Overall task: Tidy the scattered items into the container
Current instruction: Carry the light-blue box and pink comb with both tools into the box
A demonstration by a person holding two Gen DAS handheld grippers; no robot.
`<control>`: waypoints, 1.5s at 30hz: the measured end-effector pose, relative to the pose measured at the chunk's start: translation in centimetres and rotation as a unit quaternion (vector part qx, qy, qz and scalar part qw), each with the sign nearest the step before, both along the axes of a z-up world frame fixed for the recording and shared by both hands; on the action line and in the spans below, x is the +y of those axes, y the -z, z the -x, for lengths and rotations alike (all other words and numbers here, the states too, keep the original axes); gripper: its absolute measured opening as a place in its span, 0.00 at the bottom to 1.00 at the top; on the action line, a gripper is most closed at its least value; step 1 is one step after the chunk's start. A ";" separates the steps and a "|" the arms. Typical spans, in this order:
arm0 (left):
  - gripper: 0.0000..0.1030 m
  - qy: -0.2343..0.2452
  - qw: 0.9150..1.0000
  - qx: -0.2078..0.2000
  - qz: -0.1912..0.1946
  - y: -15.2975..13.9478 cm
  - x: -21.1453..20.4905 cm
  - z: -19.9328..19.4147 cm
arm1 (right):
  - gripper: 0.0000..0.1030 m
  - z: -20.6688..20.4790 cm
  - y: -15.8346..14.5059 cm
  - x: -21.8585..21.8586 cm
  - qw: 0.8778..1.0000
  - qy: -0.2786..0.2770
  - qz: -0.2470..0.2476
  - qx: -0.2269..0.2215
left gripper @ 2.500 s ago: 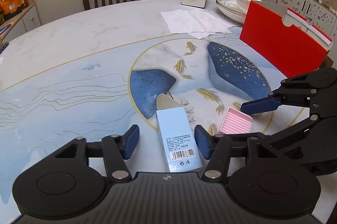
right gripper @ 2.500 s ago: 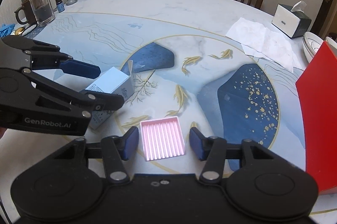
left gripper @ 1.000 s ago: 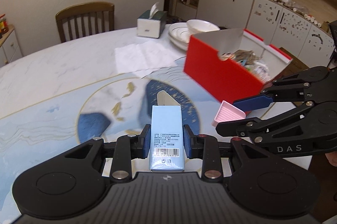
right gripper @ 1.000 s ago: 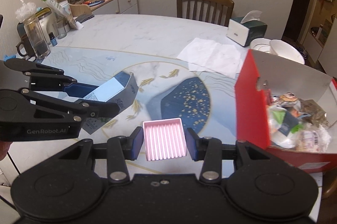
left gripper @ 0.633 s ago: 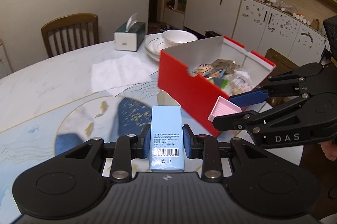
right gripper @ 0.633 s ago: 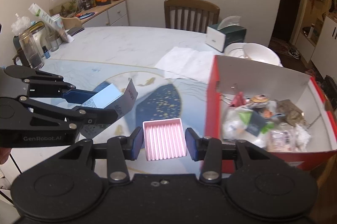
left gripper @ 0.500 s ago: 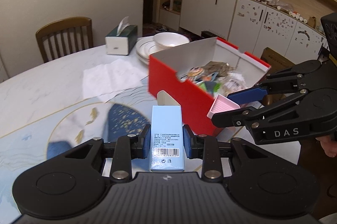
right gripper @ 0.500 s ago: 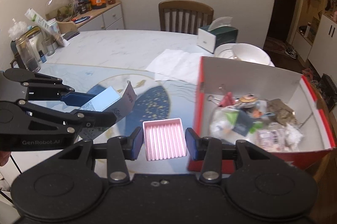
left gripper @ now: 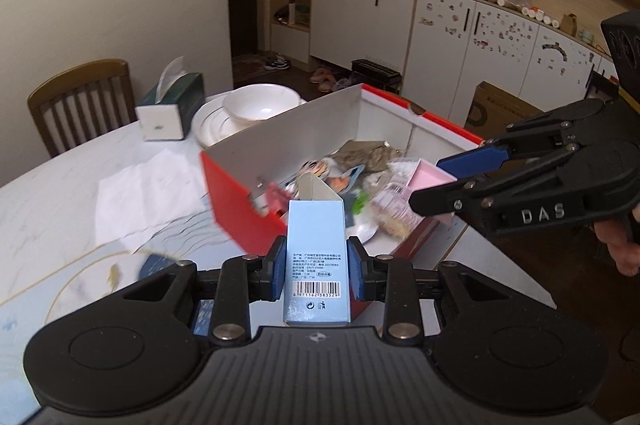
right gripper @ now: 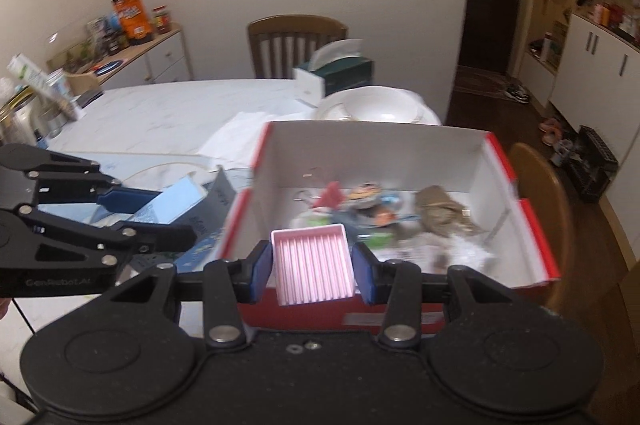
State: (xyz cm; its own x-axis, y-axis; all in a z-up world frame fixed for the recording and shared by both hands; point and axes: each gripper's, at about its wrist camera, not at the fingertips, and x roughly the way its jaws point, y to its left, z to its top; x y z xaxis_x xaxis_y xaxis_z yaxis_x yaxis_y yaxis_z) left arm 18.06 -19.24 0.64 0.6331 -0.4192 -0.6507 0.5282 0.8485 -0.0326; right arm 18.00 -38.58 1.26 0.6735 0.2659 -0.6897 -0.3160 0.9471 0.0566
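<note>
Left tool [left gripper: 316,275], closed on a pale blue carton [left gripper: 316,257] held upright with its top flap open; right tool [right gripper: 312,271], closed on a ribbed pink tray [right gripper: 312,267]. Both items hang in the air at the near wall of the red box [right gripper: 536,225], which stands on the surface [left gripper: 80,185] and already holds loose packets and wrappers. In the left view the tray sits over the box interior; the carton is at or just short of the near rim, which of the two cannot be told.

Step in hand, as judged: release into the box. To do it well, carry each item fully past the red rim before opening, and lower it close to the contents so it does not bounce out. Keep the two tools apart, since they converge on one opening. Lay the tall carton down flat, as upright it could tip over the wall.

Legible writing: "DAS" on the right tool body, "GenRobot.AI" on the left. The carton bears a barcode and small printed text too fine to read.
</note>
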 end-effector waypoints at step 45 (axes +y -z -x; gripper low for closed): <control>0.29 0.056 0.991 0.065 -0.105 5.8 -10.4 -13.1 | 0.41 -11.3 7.9 -4.8 0.996 0.023 0.022 0.083</control>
